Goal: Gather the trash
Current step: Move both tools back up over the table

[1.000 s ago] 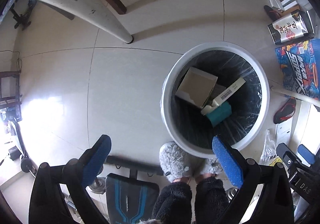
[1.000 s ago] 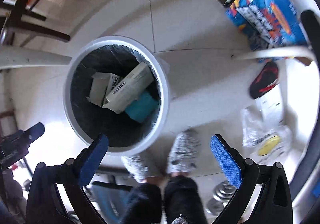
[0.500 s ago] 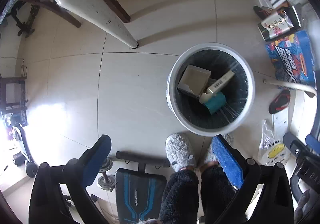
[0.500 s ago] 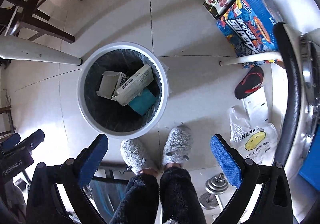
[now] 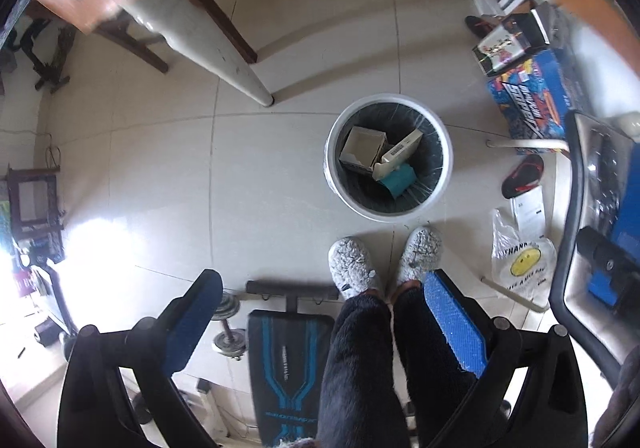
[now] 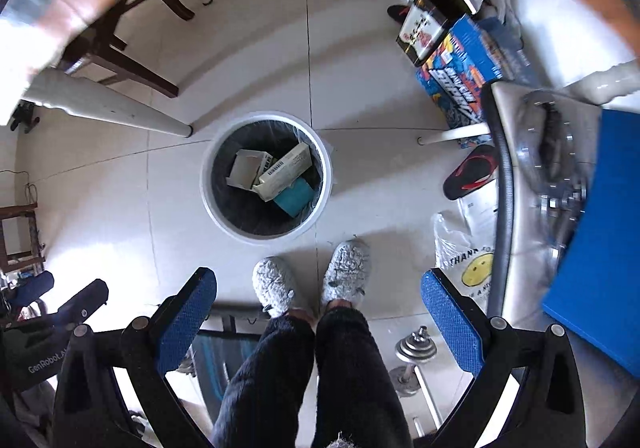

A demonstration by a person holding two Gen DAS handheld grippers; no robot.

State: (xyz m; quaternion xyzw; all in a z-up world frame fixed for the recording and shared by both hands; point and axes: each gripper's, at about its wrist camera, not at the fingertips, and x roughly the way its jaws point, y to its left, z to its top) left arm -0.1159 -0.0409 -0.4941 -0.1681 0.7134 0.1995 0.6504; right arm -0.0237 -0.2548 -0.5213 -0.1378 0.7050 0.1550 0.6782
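We look down on a pale tiled floor. Our left gripper and right gripper hang spread wide, holding nothing. The round white bin holds a barcoded cardboard box; right, a bag reads "THANK".

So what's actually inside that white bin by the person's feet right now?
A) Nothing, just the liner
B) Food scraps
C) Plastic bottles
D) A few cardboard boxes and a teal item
D: the white bin holds an open cardboard box, a long barcoded box and a teal item, all lying on the dark liner, while both grippers hang open and empty above.
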